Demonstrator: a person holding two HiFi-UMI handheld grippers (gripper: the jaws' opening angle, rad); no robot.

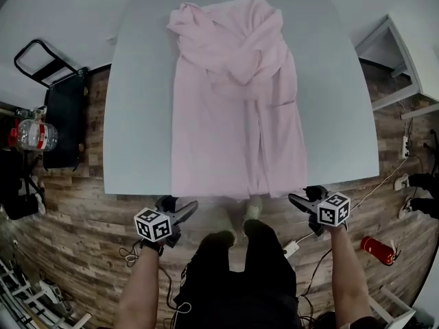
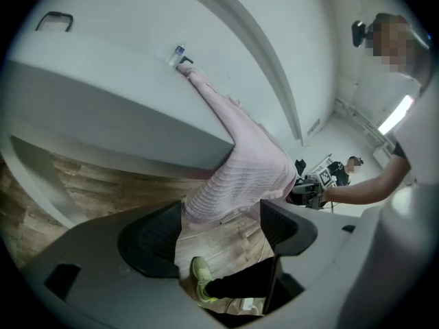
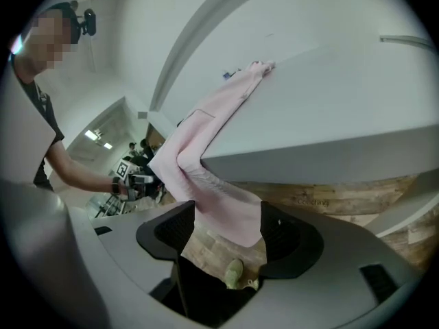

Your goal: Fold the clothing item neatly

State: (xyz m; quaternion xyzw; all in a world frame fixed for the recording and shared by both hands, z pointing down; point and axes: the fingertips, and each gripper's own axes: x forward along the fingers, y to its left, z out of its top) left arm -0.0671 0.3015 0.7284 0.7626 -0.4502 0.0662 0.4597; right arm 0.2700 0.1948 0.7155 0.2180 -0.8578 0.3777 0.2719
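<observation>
A pale pink garment (image 1: 236,101) lies lengthwise on the grey table (image 1: 137,115), its top bunched at the far end. Its hem hangs a little over the near edge. My left gripper (image 1: 184,208) sits just below that edge at the hem's left corner. In the left gripper view the hanging hem (image 2: 240,163) drops between the wide jaws of my left gripper (image 2: 219,235), and the pads do not press on it. My right gripper (image 1: 302,199) is at the hem's right corner. There the cloth (image 3: 206,149) hangs loose between the spread jaws of my right gripper (image 3: 230,232).
My legs and pale shoes (image 1: 252,208) stand on the wooden floor in front of the table. A water bottle (image 1: 33,136) and a black case (image 1: 65,118) are on the left. A red bottle (image 1: 377,250), cables and a white shelf (image 1: 398,60) are on the right.
</observation>
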